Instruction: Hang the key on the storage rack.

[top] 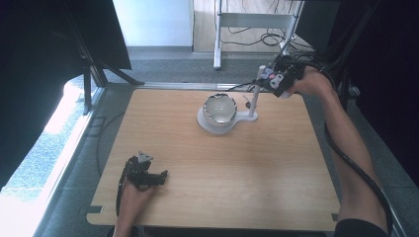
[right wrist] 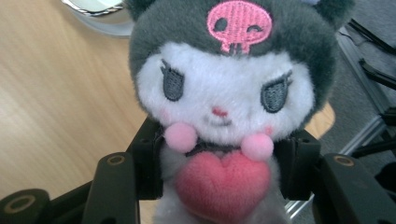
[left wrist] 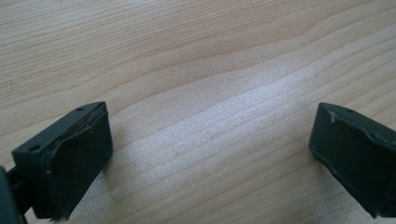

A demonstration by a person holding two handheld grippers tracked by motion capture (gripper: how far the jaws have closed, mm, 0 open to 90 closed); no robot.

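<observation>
Plush [right wrist: 224,107] clamped at the body between right gripper [right wrist: 219,172] fingers, upper right of the high view, lifted beside the white stand [top: 253,94] and bowl [top: 220,109]. Picked up; hanging or placing probably left. Left gripper [top: 148,174] fingers apart, lower left on bare wooden worktop [top: 222,173]. Beyond: grey floor, cables, dark curtains.

The plush toy [right wrist: 224,107] is soft, fuzzy cloth with embroidered features. The table [top: 197,168] is smooth, matt wood grain. The bowl [top: 220,108] looks glossy.
</observation>
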